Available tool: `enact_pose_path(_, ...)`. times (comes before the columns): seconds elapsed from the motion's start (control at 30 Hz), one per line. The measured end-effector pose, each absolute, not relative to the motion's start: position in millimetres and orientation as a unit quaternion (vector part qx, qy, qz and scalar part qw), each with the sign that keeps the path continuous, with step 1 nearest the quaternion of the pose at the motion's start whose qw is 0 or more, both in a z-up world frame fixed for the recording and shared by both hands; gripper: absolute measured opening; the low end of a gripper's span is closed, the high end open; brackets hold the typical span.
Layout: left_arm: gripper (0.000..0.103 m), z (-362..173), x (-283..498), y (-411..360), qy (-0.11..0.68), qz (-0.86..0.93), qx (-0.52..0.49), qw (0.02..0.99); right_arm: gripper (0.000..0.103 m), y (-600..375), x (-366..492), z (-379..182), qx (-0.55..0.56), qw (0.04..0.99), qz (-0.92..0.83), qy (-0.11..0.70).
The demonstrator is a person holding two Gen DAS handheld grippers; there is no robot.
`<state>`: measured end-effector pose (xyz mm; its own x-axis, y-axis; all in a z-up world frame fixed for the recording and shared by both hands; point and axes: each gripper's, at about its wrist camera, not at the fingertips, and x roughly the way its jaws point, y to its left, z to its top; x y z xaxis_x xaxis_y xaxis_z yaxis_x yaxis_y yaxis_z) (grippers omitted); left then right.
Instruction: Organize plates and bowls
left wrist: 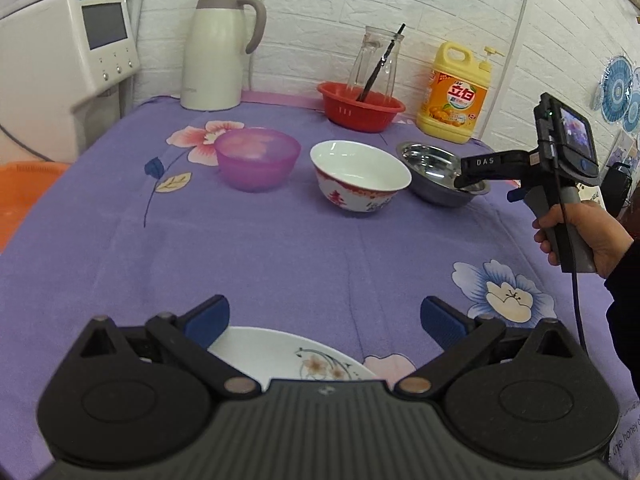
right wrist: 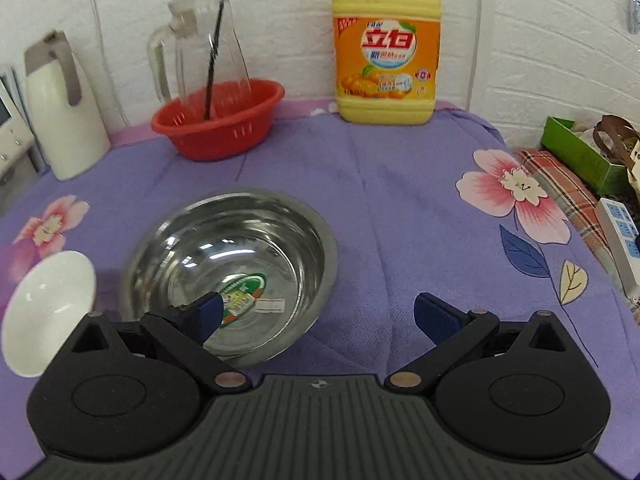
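Note:
Three bowls stand in a row on the purple floral cloth: a translucent pink bowl (left wrist: 258, 163), a white porcelain bowl (left wrist: 360, 175) with red pattern, and a steel bowl (left wrist: 434, 178). A white flowered plate (left wrist: 288, 356) lies under my left gripper (left wrist: 324, 318), which is open above its far rim. My right gripper (right wrist: 320, 314) is open; its left finger hangs inside the steel bowl (right wrist: 232, 272), its right finger outside the rim over the cloth. The white bowl (right wrist: 48, 312) sits at the left edge of the right wrist view. A hand holds the right gripper (left wrist: 466, 172).
Along the back wall stand a white thermos jug (left wrist: 216, 48), a red basket (left wrist: 360, 106) holding a glass pitcher (left wrist: 374, 60), and a yellow detergent bottle (left wrist: 456, 94). A white appliance (left wrist: 68, 68) is at the left. A power strip (right wrist: 620, 236) and green box (right wrist: 580, 156) lie right.

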<state>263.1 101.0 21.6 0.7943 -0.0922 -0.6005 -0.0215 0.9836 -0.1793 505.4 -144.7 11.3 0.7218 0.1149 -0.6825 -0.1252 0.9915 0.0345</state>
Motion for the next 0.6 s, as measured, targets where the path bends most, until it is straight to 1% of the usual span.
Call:
enact_pose_path(0.17,0.101,23.9,267.9,106.5,0.321,-0.021,-0.096,0.942,0.103,-143.9,519.6,-6.9,-0.041,0.909,0.050,0.411)
enact_pose_path(0.37,0.101,35.7,268.8,94.2,0.315,-0.052,-0.094,0.943,0.103,-147.9,490.7,-2.1,-0.056,0.891,0.080,0.444)
enact_pose_path(0.5,0.101,41.0,270.5,82.0,0.319,-0.085,-0.102,0.939,0.103,-152.7,450.7,3.8,-0.066,0.884,0.121,0.446)
enact_pose_path(0.6,0.101,42.9,283.2,72.1,0.335,-0.110,-0.119,0.928,0.103,-163.7,426.3,7.4,-0.041,0.899,0.127,0.417)
